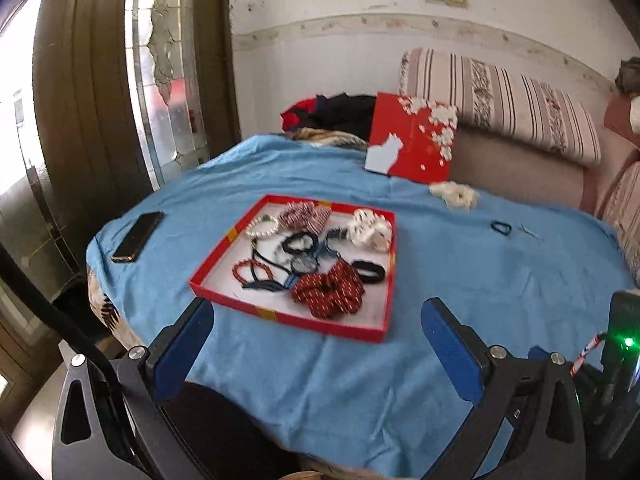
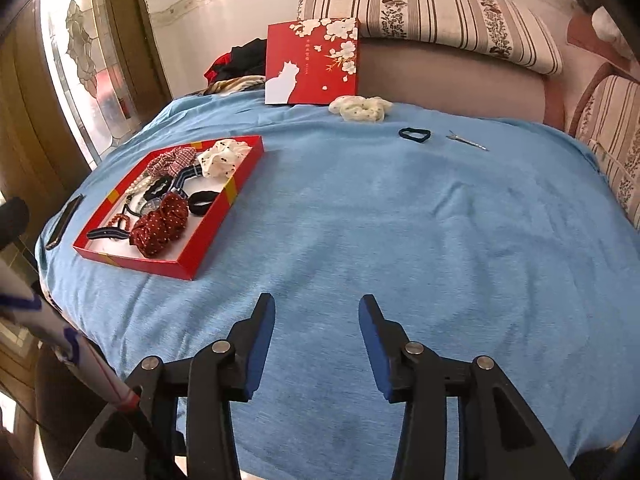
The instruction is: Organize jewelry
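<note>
Far left on the blue cloth over the surface: a dark phone, flat, near the edge. Just to its right, a shallow red tray holding the jewelry and hair things in a loose heap: a pearl bracelet at the back left, a red plaid scrunchie beside it, a white dotted scrunchie in the back right corner, black hair ties and striped bands tangled mid-tray, a red bead bracelet at the left, a large dark red dotted scrunchie at the front, a black hair tie just right of it. Behind the tray, standing upright at the far edge of the cloth, a red lid printed with a white cat and blossoms. In front of the lid's right corner, loose on the cloth, a cream scrunchie. Further right, well apart from the tray, a small dark hair tie, then a thin metal hair clip just beside it. Behind all this, a striped cushion on a sofa.

Left hand-held gripper spread wide over the near side of the tray, holding nothing. Right hand-held gripper parted too, empty, above bare cloth at the near edge.
</note>
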### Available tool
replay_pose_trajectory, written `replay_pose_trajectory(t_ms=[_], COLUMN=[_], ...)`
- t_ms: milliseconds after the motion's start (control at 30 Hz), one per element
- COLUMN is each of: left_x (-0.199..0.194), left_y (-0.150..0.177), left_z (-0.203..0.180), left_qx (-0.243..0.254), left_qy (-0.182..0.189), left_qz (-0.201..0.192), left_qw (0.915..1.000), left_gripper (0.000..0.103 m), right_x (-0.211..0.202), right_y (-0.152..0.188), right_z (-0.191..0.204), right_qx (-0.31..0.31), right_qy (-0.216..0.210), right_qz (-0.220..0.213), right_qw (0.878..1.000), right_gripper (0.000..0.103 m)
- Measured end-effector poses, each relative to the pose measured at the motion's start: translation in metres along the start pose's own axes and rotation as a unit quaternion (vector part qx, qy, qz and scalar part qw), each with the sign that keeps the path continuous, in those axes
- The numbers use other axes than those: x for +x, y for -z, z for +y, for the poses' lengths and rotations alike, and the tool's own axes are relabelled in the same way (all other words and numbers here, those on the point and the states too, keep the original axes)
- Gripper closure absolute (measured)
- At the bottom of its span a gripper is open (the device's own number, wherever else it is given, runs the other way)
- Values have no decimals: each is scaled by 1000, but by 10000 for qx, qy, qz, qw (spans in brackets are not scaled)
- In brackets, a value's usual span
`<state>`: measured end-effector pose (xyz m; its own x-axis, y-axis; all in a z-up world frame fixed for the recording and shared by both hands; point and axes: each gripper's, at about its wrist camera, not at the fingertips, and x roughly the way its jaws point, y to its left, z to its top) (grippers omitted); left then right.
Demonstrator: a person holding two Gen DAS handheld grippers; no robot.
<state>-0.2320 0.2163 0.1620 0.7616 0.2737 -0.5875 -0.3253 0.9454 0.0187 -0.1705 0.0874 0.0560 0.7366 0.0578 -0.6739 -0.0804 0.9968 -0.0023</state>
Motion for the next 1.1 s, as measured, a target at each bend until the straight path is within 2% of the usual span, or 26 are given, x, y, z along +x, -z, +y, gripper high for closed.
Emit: replay_pose_trajectory(t_ms=[333, 600, 1100], left_x=[20, 39, 55], left_y=[15, 23, 30], left_z=[1, 20, 26], left_qx=[-33, -445, -482], left_qy=[67, 251, 220], left_qz=[569, 1064, 1259], left_qw=[9983, 9930, 9906], left_gripper=[0, 0, 0], right_x=[0, 5, 16], right_y=[4, 3, 0], right_z=[19, 25, 40], right_qx=[-415, -520, -741], right_qy=[228, 324, 344], right_qz=[-25, 62, 193], right_qw=[9989, 9981, 9965], right_gripper=[49, 46, 44])
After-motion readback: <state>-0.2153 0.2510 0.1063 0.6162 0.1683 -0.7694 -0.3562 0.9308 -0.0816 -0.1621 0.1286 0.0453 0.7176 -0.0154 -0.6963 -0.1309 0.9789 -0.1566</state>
